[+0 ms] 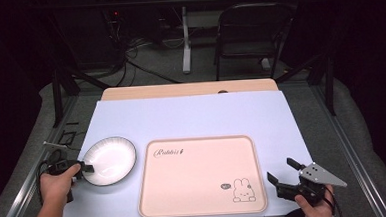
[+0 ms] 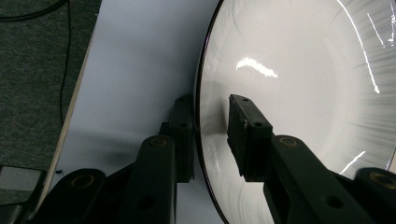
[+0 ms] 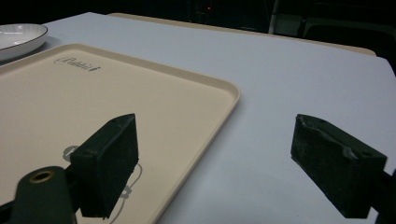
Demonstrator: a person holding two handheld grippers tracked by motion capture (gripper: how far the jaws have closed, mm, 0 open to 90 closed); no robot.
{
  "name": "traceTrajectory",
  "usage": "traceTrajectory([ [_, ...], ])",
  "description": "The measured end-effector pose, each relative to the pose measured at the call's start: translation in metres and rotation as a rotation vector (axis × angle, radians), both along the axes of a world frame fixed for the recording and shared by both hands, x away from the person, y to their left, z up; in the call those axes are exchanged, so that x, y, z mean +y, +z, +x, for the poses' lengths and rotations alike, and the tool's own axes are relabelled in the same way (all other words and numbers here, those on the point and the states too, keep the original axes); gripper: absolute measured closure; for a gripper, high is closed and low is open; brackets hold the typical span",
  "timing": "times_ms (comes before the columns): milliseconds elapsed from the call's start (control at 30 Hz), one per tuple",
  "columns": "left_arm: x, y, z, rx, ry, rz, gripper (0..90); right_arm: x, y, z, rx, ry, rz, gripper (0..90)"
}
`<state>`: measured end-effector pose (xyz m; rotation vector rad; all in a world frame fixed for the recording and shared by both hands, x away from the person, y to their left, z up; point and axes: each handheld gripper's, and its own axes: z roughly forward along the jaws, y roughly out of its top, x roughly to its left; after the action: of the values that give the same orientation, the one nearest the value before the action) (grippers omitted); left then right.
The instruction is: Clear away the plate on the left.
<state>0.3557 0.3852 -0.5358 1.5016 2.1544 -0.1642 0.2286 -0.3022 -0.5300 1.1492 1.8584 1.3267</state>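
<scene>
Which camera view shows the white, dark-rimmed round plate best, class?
The high view: the whole white, dark-rimmed round plate shows, left of the tray. The left gripper view shows its rim close up between the jaws; the right gripper view shows a far edge.

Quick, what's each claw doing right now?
Left claw: straddling the plate rim, one finger inside, one outside; grip cannot be told.
Right claw: open, holding nothing.

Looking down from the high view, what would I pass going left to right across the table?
Left gripper → white plate → beige tray → right gripper.
</scene>
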Motion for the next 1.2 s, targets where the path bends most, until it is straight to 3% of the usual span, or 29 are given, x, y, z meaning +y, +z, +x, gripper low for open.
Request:
traceTrajectory([
  [533, 0.008, -0.001, -0.003, -0.029, 0.042, -0.048, 79.5, 0.0, 0.0, 0.0, 0.001, -0.002, 0.0, 14.2],
  [833, 0.011, 0.012, -0.004, -0.073, 0.044, -0.079, 84.7, 0.0, 0.0, 0.0, 0.002, -0.002, 0.001, 14.2],
  [1200, 0.001, 0.026, 0.001, -0.084, 0.017, -0.005, 85.6, -0.001, 0.0, 0.0, 0.004, -0.003, 0.006, 14.2],
])
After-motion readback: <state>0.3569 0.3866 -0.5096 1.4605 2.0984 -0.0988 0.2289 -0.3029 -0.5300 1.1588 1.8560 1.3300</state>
